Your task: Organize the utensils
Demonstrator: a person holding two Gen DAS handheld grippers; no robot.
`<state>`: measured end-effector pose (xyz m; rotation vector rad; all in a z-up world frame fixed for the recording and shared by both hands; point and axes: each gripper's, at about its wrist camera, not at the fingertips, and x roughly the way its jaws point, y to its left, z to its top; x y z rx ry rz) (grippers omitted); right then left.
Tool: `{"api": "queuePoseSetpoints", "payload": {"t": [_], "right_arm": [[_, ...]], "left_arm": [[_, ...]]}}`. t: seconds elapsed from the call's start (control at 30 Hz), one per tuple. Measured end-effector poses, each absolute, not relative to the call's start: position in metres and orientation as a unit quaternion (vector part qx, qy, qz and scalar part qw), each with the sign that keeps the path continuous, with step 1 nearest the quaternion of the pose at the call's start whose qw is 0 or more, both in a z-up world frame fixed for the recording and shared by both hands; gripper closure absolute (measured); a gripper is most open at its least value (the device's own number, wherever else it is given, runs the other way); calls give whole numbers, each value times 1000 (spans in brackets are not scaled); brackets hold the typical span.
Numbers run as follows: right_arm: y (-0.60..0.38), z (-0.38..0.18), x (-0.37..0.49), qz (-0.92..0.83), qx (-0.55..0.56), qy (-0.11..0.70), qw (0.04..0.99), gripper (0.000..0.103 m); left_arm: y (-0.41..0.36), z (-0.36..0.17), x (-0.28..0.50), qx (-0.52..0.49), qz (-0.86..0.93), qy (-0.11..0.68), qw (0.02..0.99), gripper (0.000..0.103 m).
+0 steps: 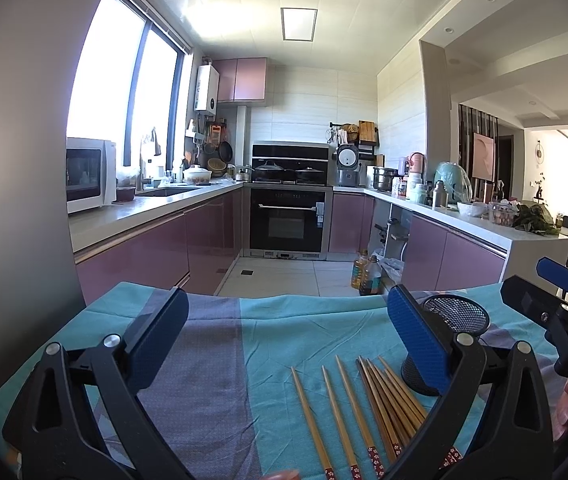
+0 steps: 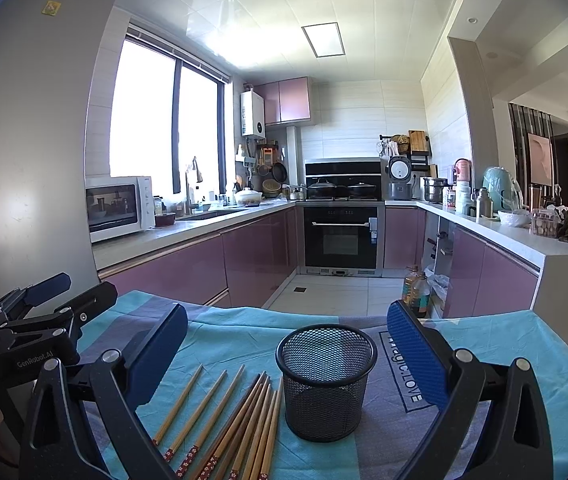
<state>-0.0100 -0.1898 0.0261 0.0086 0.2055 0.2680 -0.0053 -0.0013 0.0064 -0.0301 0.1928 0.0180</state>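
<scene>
Both claws hang wide apart and empty above a cloth-covered bench (image 2: 244,332); the left claw (image 1: 284,340) frames bare cloth with bamboo chopsticks (image 1: 368,412) just below and to its right, the right claw (image 2: 288,352) has the black mesh holder (image 2: 326,380) standing upright between its spread fingers, the sticks just left of that cup; nothing is gripped yet. The sticks lie flat, long axes running away from the claws, thin tips toward the kitchen, patterned red butts toward the person; three lie apart from one another, the rest bunch side by side, some overlapping. The likely trouble, as it looks from here: a pinch into the bunch could lift several at once or scatter them; a round stick may roll out of the pads; a slanted stick could catch the holder's rim and tip the light cup; the loose cloth may drag with it.
</scene>
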Motion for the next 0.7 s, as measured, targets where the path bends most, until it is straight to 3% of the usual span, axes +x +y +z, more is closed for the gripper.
{"api": "queuePoseSetpoints", "payload": {"t": [0.4, 0.57, 0.7], "right_arm": [[-199, 8, -6, 185, -5, 196, 963, 7], [-194, -20, 6, 195, -20, 276, 941, 22], [-184, -49, 30, 189, -28, 356, 915, 42]], "left_arm": [[8, -16, 18, -9, -17, 191, 981, 5], [7, -36, 36, 2, -32, 254, 967, 5], [6, -60, 55, 3, -51, 312, 949, 5]]}}
